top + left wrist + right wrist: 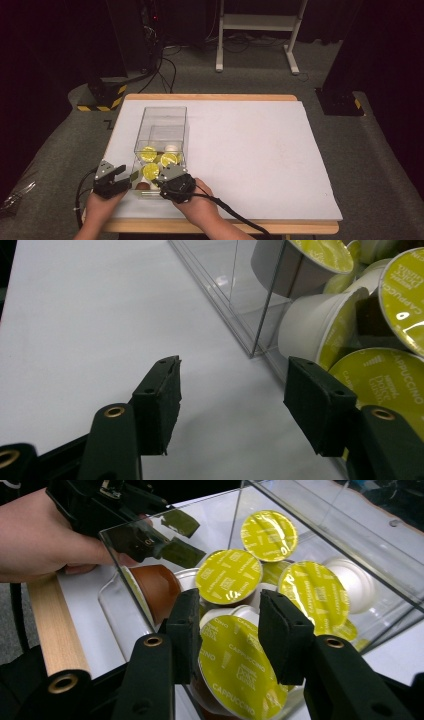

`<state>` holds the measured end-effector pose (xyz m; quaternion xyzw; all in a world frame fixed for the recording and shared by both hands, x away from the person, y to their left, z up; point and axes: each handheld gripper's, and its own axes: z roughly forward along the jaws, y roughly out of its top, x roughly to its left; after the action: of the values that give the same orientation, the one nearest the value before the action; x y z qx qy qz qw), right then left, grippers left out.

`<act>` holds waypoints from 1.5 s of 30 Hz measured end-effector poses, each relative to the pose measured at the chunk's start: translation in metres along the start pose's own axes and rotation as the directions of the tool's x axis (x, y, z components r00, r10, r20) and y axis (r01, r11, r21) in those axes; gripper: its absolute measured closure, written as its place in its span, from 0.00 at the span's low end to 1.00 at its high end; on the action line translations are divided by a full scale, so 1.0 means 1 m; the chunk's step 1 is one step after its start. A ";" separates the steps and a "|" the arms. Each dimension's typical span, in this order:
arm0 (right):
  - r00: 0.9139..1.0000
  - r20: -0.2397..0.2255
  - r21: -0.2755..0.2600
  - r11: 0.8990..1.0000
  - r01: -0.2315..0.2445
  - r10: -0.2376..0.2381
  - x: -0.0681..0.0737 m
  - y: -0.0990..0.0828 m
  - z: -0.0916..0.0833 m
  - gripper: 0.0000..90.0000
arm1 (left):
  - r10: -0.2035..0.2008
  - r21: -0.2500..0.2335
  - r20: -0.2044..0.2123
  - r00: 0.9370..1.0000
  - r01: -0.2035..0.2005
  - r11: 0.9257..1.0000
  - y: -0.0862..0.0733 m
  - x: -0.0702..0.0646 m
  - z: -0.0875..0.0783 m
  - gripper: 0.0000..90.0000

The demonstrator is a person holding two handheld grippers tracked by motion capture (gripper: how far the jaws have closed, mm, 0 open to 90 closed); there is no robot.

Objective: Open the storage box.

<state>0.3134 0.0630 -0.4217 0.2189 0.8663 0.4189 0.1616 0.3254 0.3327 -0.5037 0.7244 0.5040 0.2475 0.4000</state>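
clear box [161, 131]: on the white table [250, 150] — holds yellow-lidded capsules
right gripper [229, 630]: jaws straddle the nearest capsule [240, 667], whether pressing unclear
left gripper [232, 400]: jaws apart — beside the box

- The table [240, 150] is seen from a fixed high camera at the person's side, aimed forward and down, at a distance; the floor beyond is included.
- The left gripper [230, 395] is looked along by its own camera, held low and very close to the white tabletop, with the clear box [250, 315] at the right.
- The right gripper [227, 630] is looked along by its camera, tilted down into the box from close range.
- The box [161, 131] and its yellow-lidded capsules [228, 576] are shared by all 3 views.
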 end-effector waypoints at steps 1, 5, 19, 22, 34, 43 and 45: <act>1.000 -0.006 -0.002 1.000 -0.011 0.011 -0.001 -0.001 -0.002 0.69 | 0.000 0.000 0.000 1.000 0.000 1.000 0.000 0.000 0.000 0.44; 1.000 -0.002 -0.021 1.000 -0.020 0.020 -0.003 -0.003 -0.008 0.73 | 0.001 0.000 -0.002 1.000 -0.001 1.000 0.000 0.000 0.000 0.44; 0.993 -0.013 -0.052 0.992 -0.116 0.116 -0.015 -0.018 -0.022 0.74 | 0.002 0.009 -0.003 1.000 -0.002 1.000 0.000 -0.002 0.001 0.44; 0.992 -0.011 -0.054 0.990 -0.129 0.128 -0.013 -0.020 -0.024 0.72 | 0.006 0.010 -0.003 1.000 -0.006 1.000 0.000 -0.002 0.001 0.44; 0.990 -0.054 -0.058 0.990 -0.132 0.128 -0.011 -0.021 -0.023 0.92 | 0.003 0.011 -0.001 1.000 -0.003 1.000 0.000 -0.002 0.001 0.44; 0.988 -0.063 -0.061 0.987 -0.148 0.144 -0.013 -0.019 -0.025 0.99 | 0.013 0.012 -0.004 1.000 -0.013 1.000 0.000 -0.002 0.001 0.44; 0.987 -0.065 -0.062 0.987 -0.148 0.144 -0.014 -0.019 -0.025 0.99 | 0.013 0.013 -0.004 1.000 -0.013 1.000 0.000 -0.002 0.001 0.44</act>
<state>0.3094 0.0286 -0.4210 0.2637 0.8378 0.4649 0.1114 0.3253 0.3305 -0.5041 0.7298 0.5015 0.2485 0.3926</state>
